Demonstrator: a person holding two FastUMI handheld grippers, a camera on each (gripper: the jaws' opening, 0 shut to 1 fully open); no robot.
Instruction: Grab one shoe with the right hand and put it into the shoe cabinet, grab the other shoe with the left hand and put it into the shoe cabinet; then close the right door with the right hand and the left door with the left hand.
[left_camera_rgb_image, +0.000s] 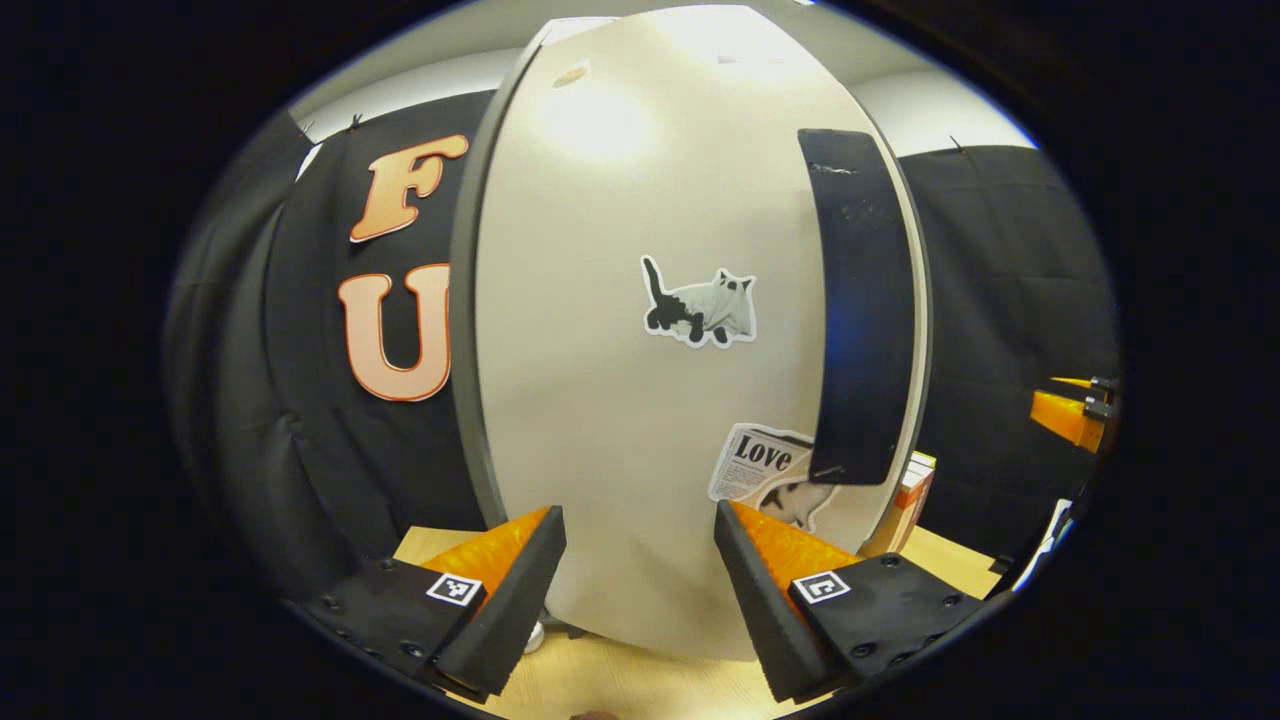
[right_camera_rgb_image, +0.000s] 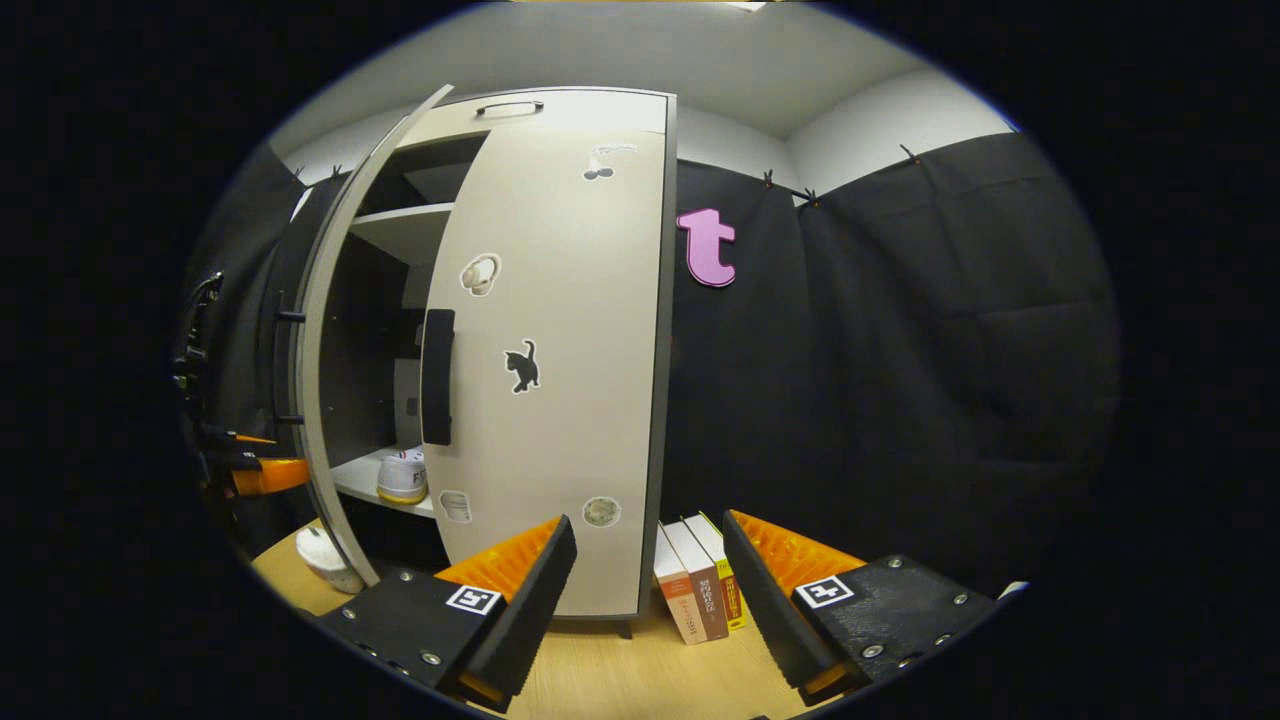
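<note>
The pale shoe cabinet (right_camera_rgb_image: 560, 110) stands on the wooden table. Its right door (right_camera_rgb_image: 570, 400), with a dark handle (right_camera_rgb_image: 437, 375), lies flat against the front. Its left door (right_camera_rgb_image: 325, 380) hangs ajar. Through the gap, a white shoe (right_camera_rgb_image: 402, 478) rests on a lower shelf. My left gripper (left_camera_rgb_image: 640, 590) is open, close in front of the left door's outer face (left_camera_rgb_image: 620, 400), with that door's black handle (left_camera_rgb_image: 860, 310) to its upper right. It appears again as the left gripper (right_camera_rgb_image: 250, 472) outside that door. My right gripper (right_camera_rgb_image: 645, 600) is open, holding nothing, a short way before the right door.
Several books (right_camera_rgb_image: 700, 590) stand against the cabinet's right side, seen too as books (left_camera_rgb_image: 910, 500). A white rounded object (right_camera_rgb_image: 325, 560) lies on the table by the left door's bottom edge; I cannot tell what it is. Black cloth walls surround the wooden table (right_camera_rgb_image: 600, 670).
</note>
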